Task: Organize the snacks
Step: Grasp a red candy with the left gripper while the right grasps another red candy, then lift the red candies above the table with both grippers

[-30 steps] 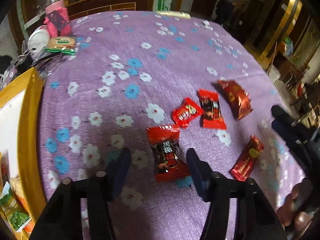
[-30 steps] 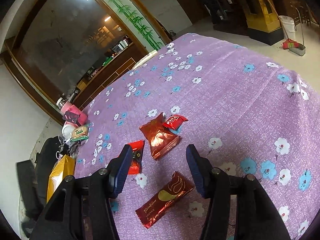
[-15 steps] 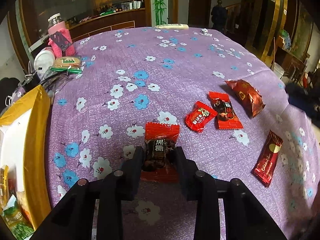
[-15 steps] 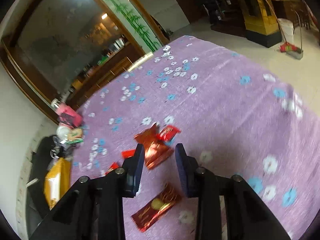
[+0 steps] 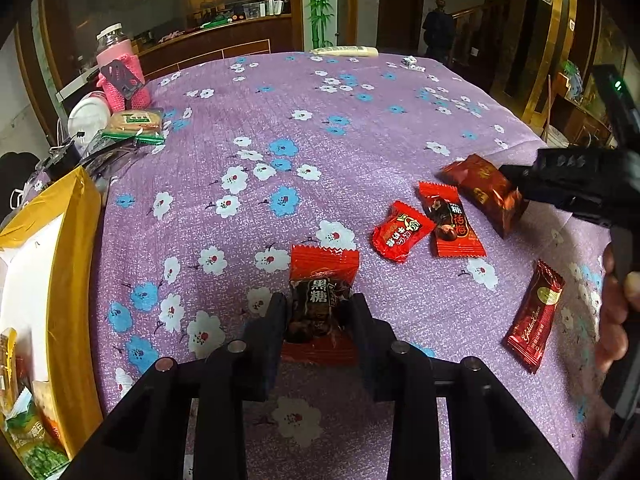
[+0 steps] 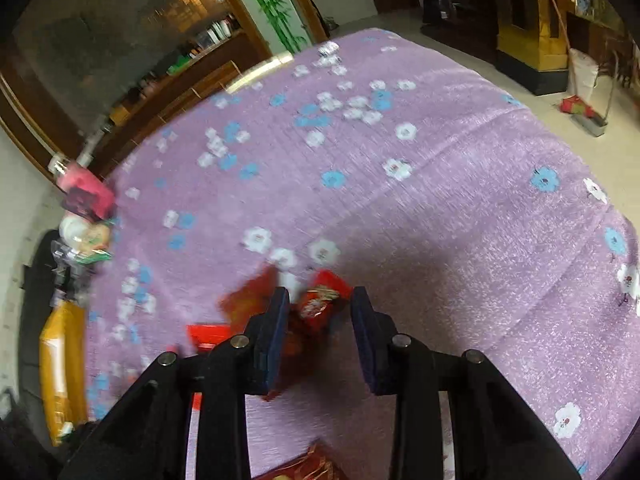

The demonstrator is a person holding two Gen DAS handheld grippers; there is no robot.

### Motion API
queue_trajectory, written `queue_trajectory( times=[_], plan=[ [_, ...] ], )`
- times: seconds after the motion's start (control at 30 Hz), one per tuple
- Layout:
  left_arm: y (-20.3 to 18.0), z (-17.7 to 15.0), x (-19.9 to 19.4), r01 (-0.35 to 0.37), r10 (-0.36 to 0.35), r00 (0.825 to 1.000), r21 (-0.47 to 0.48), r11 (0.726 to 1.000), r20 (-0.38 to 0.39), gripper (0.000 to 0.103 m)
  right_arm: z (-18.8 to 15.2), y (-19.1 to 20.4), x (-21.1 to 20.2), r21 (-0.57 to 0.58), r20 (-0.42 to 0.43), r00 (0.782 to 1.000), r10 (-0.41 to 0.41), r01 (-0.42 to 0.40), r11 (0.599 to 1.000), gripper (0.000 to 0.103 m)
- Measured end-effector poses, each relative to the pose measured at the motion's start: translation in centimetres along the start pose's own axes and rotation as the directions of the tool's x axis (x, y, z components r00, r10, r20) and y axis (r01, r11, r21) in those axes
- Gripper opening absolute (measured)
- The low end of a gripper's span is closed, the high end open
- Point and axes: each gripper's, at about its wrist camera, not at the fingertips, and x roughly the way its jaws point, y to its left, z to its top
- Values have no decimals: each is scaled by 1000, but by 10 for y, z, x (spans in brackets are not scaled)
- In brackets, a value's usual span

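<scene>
Snacks are mostly loose on the purple flowered tablecloth (image 5: pixel 360 128); sorting looks barely started. The yellow box (image 5: pixel 76 280) at the left edge already has a few packets in it, green ones near the bottom corner, so that is probably the drop spot.

Left gripper (image 5: pixel 318 314) is clenched on the black-sugar candy (image 5: pixel 320 300): both pads press the dark middle of the wrapper, red top edge sticking out far of the fingers, bottom edge showing between them. Candy looks down on the cloth, not lifted as far as I can tell.

Left on the table, right of it: small red candy (image 5: pixel 400 232), plum candy (image 5: pixel 452 220) touching it, dark red packet (image 5: pixel 484 188) further right, gold-print bar (image 5: pixel 534 316) near right, apart from the rest.

Right gripper (image 6: pixel 318 312) view is blurred. The jaws stand narrow. A red wrapper (image 6: pixel 320 300) sits between the pads, closer to the left pad; a gap shows at the right pad, so I cannot tell if it is gripped. In the left view the right gripper's black body is at the near end of the dark red packet, contact unclear. A person's hand (image 5: pixel 612 320) holds it at the right edge.

Judgement: one candy secured, at least four more to go, nothing from this cluster boxed yet. Far left clutter: pink-sleeved jar (image 5: pixel 120 76), biscuit pack (image 5: pixel 136 122).
</scene>
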Motion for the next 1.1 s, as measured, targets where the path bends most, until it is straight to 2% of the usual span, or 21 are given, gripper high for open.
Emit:
queue_trajectory(
  times=[0.1, 0.13, 0.17, 0.2, 0.3, 0.47, 0.6, 0.67, 0.87, 1.1],
  plan=[
    [0, 0, 0, -1, 1, 1000, 0, 1000, 0, 33, -3, 7, 2, -68, 22, 999, -29, 30, 997, 32],
    [-1, 0, 0, -3, 3, 1000, 1, 1000, 2, 33, -5, 11, 2, -111, 34, 998, -55, 58, 992, 28],
    [-1, 0, 0, -6, 6, 1000, 3, 1000, 3, 33, -6, 14, 3, -140, 39, 997, -68, 73, 988, 17],
    [-1, 0, 0, -8, 8, 1000, 4, 1000, 4, 33, -7, 15, 3, -157, 45, 997, -69, 75, 985, 17],
    [-2, 0, 0, -9, 9, 1000, 3, 1000, 6, 33, -5, 9, -1, -136, 47, 999, -19, 25, 990, 17],
    [-1, -1, 0, -4, 4, 1000, -4, 1000, 10, 32, -2, 4, -23, -128, 118, 993, 18, -3, 992, 17],
    [5, 2, 0, 30, -30, 1000, -35, 999, 4, 30, -7, 16, -49, -167, 212, 967, 140, -106, 980, 17],
    [10, 4, -1, 41, -41, 999, -54, 998, 6, 29, -11, 27, -57, -202, 230, 955, 186, -140, 969, 17],
    [18, 7, -6, 23, -20, 999, -97, 995, 38, 29, -25, 59, -59, -283, 185, 937, 296, -238, 929, 17],
    [20, 6, -5, 21, -18, 999, -98, 995, 33, 29, -40, 80, -56, -359, 149, 939, 311, -241, 902, 17]
  ],
)
